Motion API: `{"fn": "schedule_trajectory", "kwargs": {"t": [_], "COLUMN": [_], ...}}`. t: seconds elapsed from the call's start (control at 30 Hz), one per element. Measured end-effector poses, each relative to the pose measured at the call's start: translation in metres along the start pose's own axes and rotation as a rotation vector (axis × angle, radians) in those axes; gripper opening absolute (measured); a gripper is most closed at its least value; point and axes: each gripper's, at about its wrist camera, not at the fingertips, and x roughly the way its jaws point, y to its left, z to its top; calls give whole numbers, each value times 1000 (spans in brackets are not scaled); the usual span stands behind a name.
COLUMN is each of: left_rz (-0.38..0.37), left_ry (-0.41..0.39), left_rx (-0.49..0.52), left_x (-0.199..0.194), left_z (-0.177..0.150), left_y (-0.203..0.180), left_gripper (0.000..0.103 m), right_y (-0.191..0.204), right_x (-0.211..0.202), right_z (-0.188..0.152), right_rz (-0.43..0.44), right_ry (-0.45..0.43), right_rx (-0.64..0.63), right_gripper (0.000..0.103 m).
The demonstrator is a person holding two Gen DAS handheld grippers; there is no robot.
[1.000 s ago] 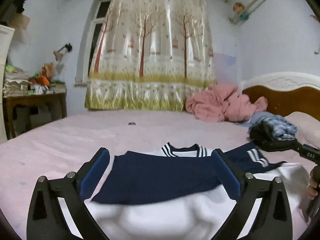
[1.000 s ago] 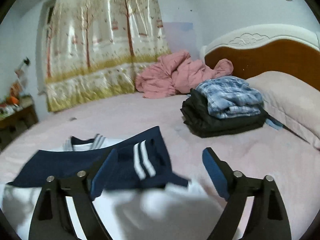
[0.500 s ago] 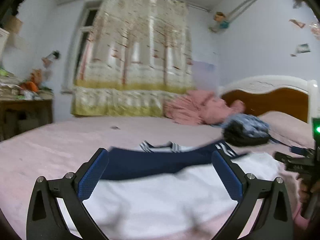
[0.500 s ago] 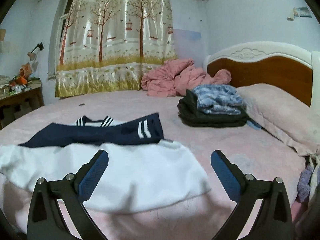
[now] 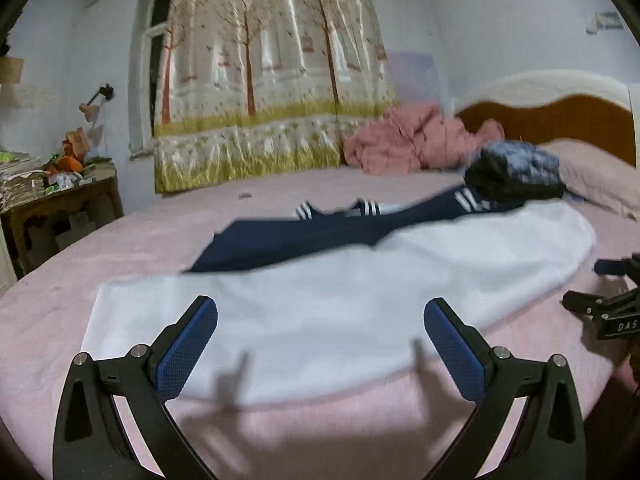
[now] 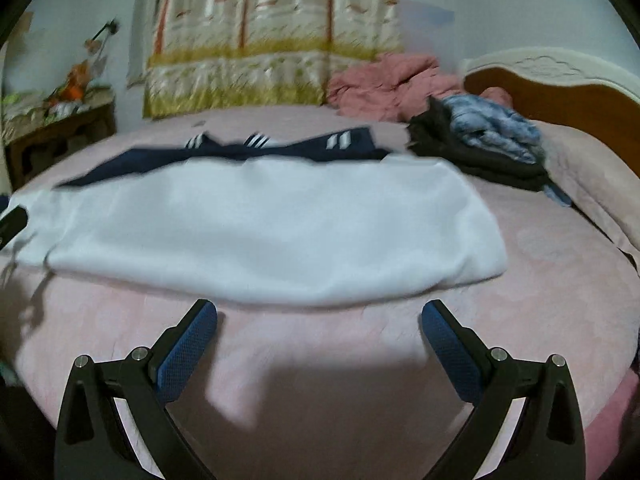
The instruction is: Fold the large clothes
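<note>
1. You work in a bedroom with pale blue walls; a tree-print curtain (image 5: 272, 80) fills the upper middle of the left wrist view, and a wooden side table (image 5: 60, 208) full of small things stands at the left edge.
2. The surface is a bed with a pink sheet (image 5: 120, 240). A wooden headboard (image 5: 560, 120) with a white rim is at the upper right.
3. A crumpled pink blanket (image 5: 404, 144) lies right of centre, at the foot of the curtain, and just to its right is a pile of folded dark and blue clothes (image 6: 480, 140).
4. The white and navy garment (image 5: 340, 300) lies spread flat across the middle of the frame, its navy part with white stripes on the far side.
5. Your left gripper (image 5: 320, 332) is released, jaws wide, over the near white edge, nothing between the pads.
6. Your right gripper (image 6: 319, 334) is also released, jaws wide apart over bare sheet, just in front of the garment's near edge.
</note>
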Motion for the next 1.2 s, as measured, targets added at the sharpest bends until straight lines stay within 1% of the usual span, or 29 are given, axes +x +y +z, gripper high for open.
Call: {"fn": "schedule_trajectory", "kwargs": {"t": [0.03, 0.13, 0.2, 0.27, 0.3, 0.33, 0.4, 0.43, 0.5, 0.57, 0.67, 0.7, 0.73, 0.77, 0.8, 0.83, 0.93, 0.97, 1.0, 1.03, 1.1, 1.13, 1.17, 1.2], "left_rz": [6, 23, 32, 49, 44, 37, 46, 53, 76, 92, 95, 90, 91, 103, 123, 136, 117, 88, 45, 14, -35, -22, 6, 32], "left_ry": [11, 47, 56, 76, 89, 103, 93, 93, 119, 150, 202, 214, 219, 225, 229, 233, 278, 309, 336, 347, 352, 342, 346, 354], "left_rx": [8, 68, 111, 166, 189, 215, 262, 274, 279, 290, 282, 265, 254, 251, 259, 267, 264, 273, 289, 299, 310, 309, 322, 349], "left_x": [-1, -4, -3, 3, 7, 10, 11, 13, 23, 34, 47, 48, 48, 49, 49, 49, 46, 45, 42, 40, 37, 40, 47, 56], "left_z": [-2, -12, -18, -24, -26, -27, -26, -24, -17, -12, -8, -7, -7, -8, -9, -10, -14, -14, -13, -9, -1, 2, 3, 2], "left_y": [0, -5, -9, -15, -15, -17, -22, -23, -24, -23, -17, -14, -11, -9, -7, -6, 3, 5, 7, 7, 5, 2, -3, -10], "left_gripper": [103, 103, 103, 103, 103, 103, 103, 103, 103, 103, 103, 103, 103, 103, 103, 103, 103, 101, 98, 98, 99, 100, 100, 102], "right_y": [1, -3, -1, 6, 10, 14, 19, 20, 20, 23, 15, 11, 8, 7, 5, 3, 4, 4, 5, 7, 11, 16, 20, 28], "right_x": [-3, -4, -5, -3, 1, 6, 15, 21, 26, 32, 38, 39, 37, 35, 33, 32, 27, 26, 22, 18, 15, 17, 20, 25], "right_z": [-2, 1, 3, 6, 8, 11, 17, 22, 31, 38, 43, 43, 43, 42, 40, 39, 36, 36, 36, 36, 39, 40, 41, 40], "right_rz": [30, 83, 87, 85, 80, 90, 126, 112, 99, 28, 0, -40, -104, -152, -187, -203, -179, -160, -103, -25, 50, 62, 50, 12], "right_ry": [12, 44, 59, 64, 70, 77, 91, 111, 123, 140, 162, 163, 147, 131, 121, 113, 110, 114, 121, 131, 137, 142, 144, 149], "right_rx": [-9, -9, -27, -76, -104, -126, -152, -154, -171, -206, -183, -170, -169, -180, -192, -204, -250, -266, -277, -275, -259, -260, -269, -289], "right_gripper": [103, 103, 103, 103, 103, 103, 103, 103, 103, 103, 102, 102, 102, 102, 102, 102, 102, 101, 100, 99, 100, 100, 100, 100]}}
